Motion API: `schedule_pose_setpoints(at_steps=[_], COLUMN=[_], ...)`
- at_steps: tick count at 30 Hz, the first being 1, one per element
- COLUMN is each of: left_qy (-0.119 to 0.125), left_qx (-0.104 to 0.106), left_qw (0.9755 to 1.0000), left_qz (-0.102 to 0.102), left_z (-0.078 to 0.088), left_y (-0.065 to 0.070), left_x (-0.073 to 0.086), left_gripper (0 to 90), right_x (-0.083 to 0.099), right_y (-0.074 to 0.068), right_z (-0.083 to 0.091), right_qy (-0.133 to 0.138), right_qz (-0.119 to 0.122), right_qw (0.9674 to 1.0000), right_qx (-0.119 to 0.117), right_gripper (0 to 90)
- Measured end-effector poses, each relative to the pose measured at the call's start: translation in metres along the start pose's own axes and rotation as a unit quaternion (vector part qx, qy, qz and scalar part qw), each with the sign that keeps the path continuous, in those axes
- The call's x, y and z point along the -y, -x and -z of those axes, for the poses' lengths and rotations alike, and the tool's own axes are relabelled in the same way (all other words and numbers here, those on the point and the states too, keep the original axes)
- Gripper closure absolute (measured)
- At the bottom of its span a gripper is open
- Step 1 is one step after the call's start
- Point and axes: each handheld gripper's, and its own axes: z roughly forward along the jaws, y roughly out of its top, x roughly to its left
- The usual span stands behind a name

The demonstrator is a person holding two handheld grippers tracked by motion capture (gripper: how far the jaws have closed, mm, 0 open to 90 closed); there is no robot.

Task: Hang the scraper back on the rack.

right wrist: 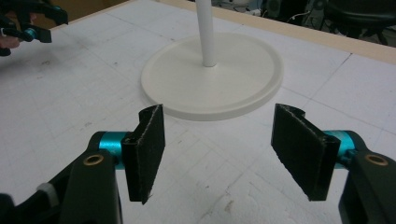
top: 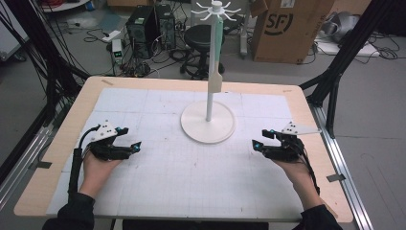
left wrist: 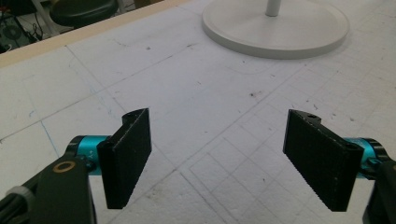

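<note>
Both tools rest low on the surface, one near each side, and neither carries anything. Left tool has its jaws spread wide, with bare gridded mat between the pads in its own view. Right tool is likewise wide apart and empty; its pads frame the mat just short of the stand's round base.

That stand is upright in the middle of the surface, toward the far edge, well apart from both tools. Its white pole rises from the base to a ring of short hooks at the top, and a pale green strip with a tan end hangs down along the pole from there.

My reading is that this is the ready pose before any reach: hands parked, nothing grasped. The strip looks the likely thing to be handled. A next move would call for lifting one tool off the surface, carrying it forward and up to the hanging strip, and closing on its tan end; the other tool may need to steady the base, since a tall pole could tip under a sideways pull.
</note>
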Motion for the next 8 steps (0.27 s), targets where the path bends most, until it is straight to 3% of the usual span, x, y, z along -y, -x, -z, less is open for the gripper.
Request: schedule_pose_setpoints(at_steps=[8], left_qy=[0.006], left_qx=[-0.002], left_qw=[1.0], left_qz=[0.003], left_z=[0.0006], left_y=[-0.0008], left_x=[-0.0002], left_gripper=[24.1], right_x=[0.0019], right_y=[0.0021], right_z=[-0.0009], right_qy=[0.006], right_qz=[-0.004], right_qw=[1.0], right_qx=[0.004], right_gripper=[33.0])
